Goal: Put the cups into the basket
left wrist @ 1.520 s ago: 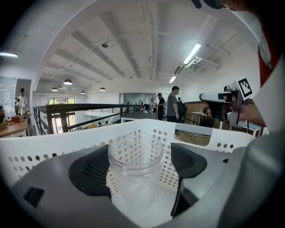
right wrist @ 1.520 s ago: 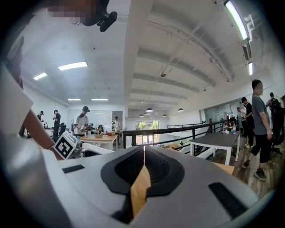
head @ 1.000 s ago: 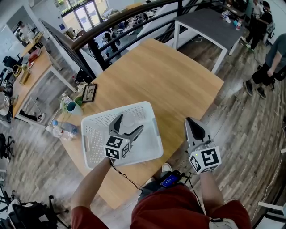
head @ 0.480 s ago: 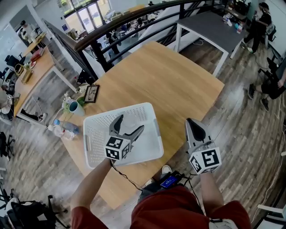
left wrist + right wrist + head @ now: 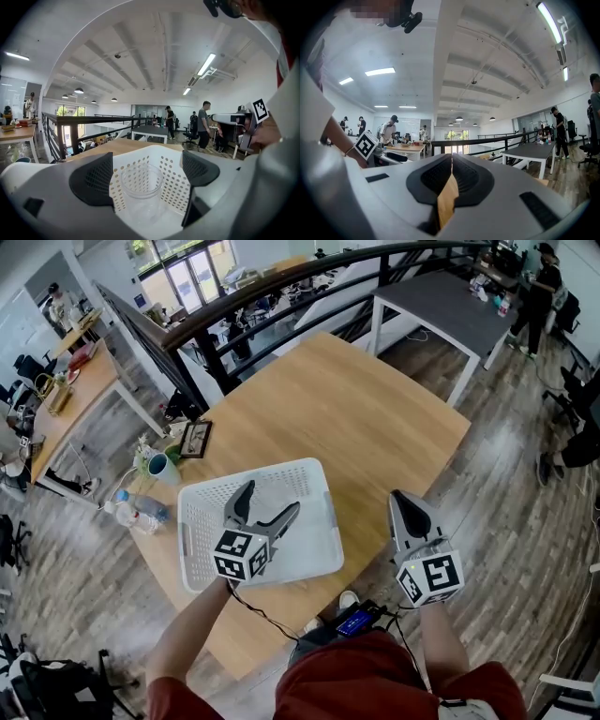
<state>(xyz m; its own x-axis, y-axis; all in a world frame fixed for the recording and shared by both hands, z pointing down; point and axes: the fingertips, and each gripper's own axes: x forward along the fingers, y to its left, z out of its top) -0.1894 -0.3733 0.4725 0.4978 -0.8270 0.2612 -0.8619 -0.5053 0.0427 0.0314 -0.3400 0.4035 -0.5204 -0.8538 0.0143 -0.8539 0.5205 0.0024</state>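
Left gripper (image 5: pixel 270 500): over the basket, its fingers (image 5: pixel 93 180) wide apart. The cup stands between them with a gap on each side, and neither finger grips it.
Right gripper (image 5: pixel 401 498): at the near right, just off the surface's near-right edge. Its fingers (image 5: pixel 471 180) are pressed together with nothing between them; only a sliver of wood shows through the slit.
Cup (image 5: pixel 142 180): clear plastic, upright with its mouth up, on the basket's floor close to the far wall.
Basket (image 5: pixel 319 535): white with perforated walls, on the near-left part of the wooden surface (image 5: pixel 356 399). Its near side lies close to the surface's near edge.
Mug (image 5: pixel 157 466): teal, at the left beyond the surface's edge, near a bottle (image 5: pixel 141 507). I cannot tell what it rests on or whether it counts for the task.
Stage: this cup looks delivered, so the left gripper probably needs only to lift clear.
Risk, tipping: the cup looks light and stands between the open fingers. A slanted or sideways withdrawal could catch its rim and knock it over.
Risk, snagging: the far finger is near the perforated wall. If it hooks there, it could drag the basket toward the near edge of the surface.
Risk, seeing: the clear cup barely shows from the head view, so a wrong guess at clearance is easy — the left gripper view is the better guide.
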